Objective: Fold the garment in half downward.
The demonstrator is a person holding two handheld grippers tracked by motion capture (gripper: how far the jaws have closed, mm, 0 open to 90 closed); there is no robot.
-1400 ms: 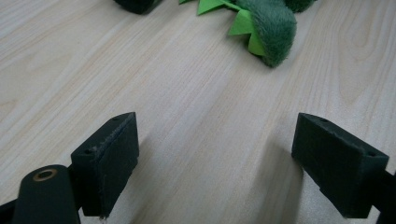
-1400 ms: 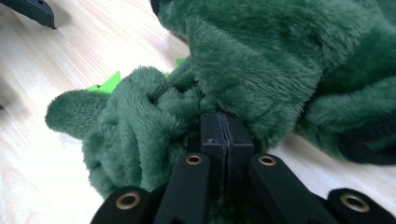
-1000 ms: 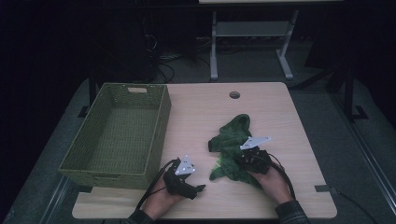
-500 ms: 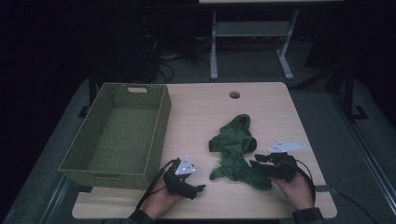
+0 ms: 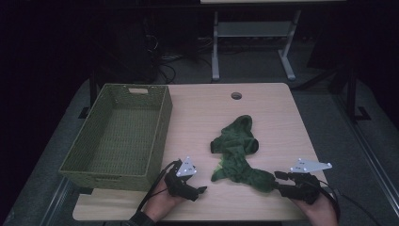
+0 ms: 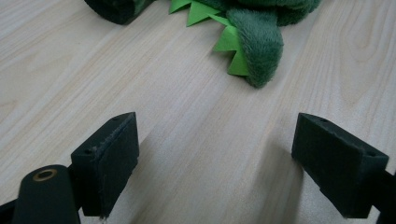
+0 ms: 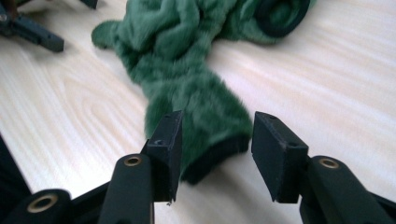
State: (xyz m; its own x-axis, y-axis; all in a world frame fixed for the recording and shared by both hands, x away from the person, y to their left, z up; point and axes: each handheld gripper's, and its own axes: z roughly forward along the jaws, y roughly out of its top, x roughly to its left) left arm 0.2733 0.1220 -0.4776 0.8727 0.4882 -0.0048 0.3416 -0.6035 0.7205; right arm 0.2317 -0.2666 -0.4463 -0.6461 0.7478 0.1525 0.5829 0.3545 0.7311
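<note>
Judging by how things lie, the work is barely begun: the crumpled dark green plush garment with a black cuff (image 5: 237, 153) lies on the pale wooden bench (image 5: 197, 117), and the olive woven basket (image 5: 120, 134) past the left gripper (image 5: 197, 190) holds nothing. That gripper's jaws stand wide over bare wood, the plush just ahead. The right gripper (image 7: 215, 149) has just been opening; its jaws flank the cuffed end (image 7: 215, 156), half spread, apparently not pinching it.
</note>
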